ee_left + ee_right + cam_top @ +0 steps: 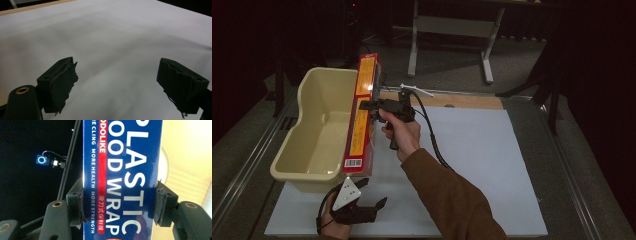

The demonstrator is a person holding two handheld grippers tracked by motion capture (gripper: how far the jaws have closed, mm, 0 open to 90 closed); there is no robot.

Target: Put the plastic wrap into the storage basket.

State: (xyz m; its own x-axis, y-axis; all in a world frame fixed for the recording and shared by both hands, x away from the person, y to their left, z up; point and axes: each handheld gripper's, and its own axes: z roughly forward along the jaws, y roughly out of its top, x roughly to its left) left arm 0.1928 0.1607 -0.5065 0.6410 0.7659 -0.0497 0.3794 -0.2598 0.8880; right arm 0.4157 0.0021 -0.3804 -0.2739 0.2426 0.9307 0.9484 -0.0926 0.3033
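A long plastic wrap box [362,117], red and orange on the side facing the high view, hangs lengthwise over the right rim of a cream plastic tub [319,130]. My right gripper [371,106] is shut on the box's middle. In the right gripper view the box's blue face [120,180] reads "PLASTIC FOOD WRAP" and sits clamped between both pads [75,207]. My left gripper [371,192] rests near the table's front edge, below the tub, jaws wide apart. The left gripper [117,82] has nothing between its pads, just the white mat.
A white mat [472,160] covers the table right of the tub. A wooden strip [462,100] runs along the mat's far edge. A desk frame [452,30] stands on the floor behind the table. Metal rails [572,175] border the table sides.
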